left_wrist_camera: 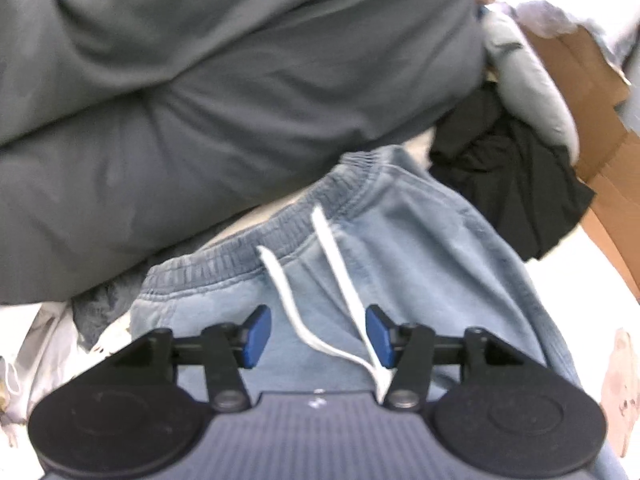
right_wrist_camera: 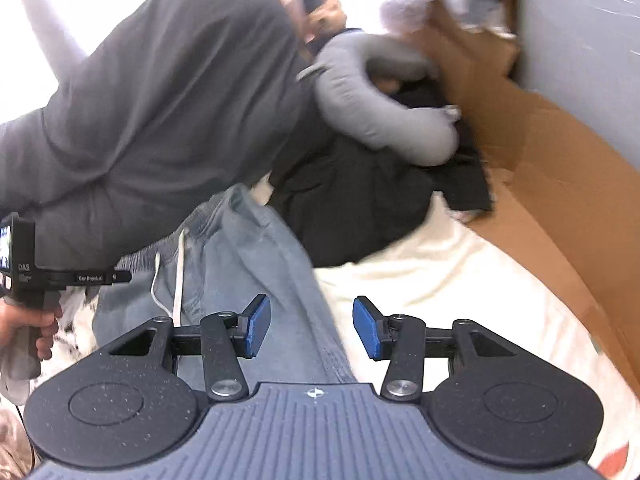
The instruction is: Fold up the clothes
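The left gripper pointed steeply down over light blue sweatpants, its blue pads roughly half apart and clear of the cloth; the white drawstring ran between them, gripped by nothing. The right gripper hovered over the sweatpants' edge and the cream sheet, jaws likewise half open and empty. At the right view's left edge a hand gripped the other tool's handle. The sweatpants lay waistband-up below a dark grey garment, beside black clothing, a grey sleeve and cardboard. Both views were motion-blurred, the far pile indistinct
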`<state>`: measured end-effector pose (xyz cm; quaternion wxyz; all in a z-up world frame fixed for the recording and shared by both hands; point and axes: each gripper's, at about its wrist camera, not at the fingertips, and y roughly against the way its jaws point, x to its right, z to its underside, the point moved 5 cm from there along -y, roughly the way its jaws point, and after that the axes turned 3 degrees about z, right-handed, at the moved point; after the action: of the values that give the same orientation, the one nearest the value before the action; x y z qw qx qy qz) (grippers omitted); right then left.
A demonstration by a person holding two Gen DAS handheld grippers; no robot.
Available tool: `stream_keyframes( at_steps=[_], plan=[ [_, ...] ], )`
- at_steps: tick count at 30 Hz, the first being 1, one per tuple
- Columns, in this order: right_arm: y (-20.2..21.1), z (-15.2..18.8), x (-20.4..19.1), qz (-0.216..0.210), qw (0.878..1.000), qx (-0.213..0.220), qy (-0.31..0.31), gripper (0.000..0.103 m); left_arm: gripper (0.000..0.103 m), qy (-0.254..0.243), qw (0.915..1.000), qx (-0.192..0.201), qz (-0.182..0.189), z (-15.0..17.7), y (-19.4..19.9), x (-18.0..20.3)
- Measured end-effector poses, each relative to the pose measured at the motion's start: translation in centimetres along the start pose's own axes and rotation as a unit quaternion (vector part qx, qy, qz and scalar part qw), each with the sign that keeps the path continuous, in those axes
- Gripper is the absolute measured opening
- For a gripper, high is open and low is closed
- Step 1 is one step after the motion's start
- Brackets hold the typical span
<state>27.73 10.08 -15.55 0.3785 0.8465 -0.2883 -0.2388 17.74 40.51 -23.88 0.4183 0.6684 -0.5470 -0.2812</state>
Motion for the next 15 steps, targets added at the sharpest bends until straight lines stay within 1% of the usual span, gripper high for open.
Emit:
stream_keyframes(
  at_steps=[4,8,10,12,13,15],
  plan=[
    [2.9,2.0,3.0,0.016,0.999,0.015,-0.037,0.054,0.056,-0.012,0.9999,-0.004,0.005,-0.5,0.3,2.2],
    [5.1,4.1,5.8,0.031,0.997,0.046,-0.062,0.054,0.056,-0.031,0.9992,-0.009,0.023,-1.2,-0.1,4.9],
    [5.6,5.1,7.4,0.041,0.993,0.059,-0.089,0.054,0.056,-0.03,0.999,-0.009,0.033,-1.5,0.2,6.0],
    [6.0,5.9,8.9,0.045,0.989,0.078,-0.117,0.054,0.057,-0.025,0.9984,0.003,0.051,-2.2,1.0,7.1],
    [6.2,6.3,9.4,0.047,0.987,0.086,-0.126,0.054,0.061,-0.023,0.9982,0.009,0.055,-2.5,1.3,7.6],
    [6.3,7.2,10.3,0.053,0.986,0.092,-0.128,0.054,0.063,-0.029,0.9977,0.011,0.061,-2.8,1.5,8.9]
  ],
)
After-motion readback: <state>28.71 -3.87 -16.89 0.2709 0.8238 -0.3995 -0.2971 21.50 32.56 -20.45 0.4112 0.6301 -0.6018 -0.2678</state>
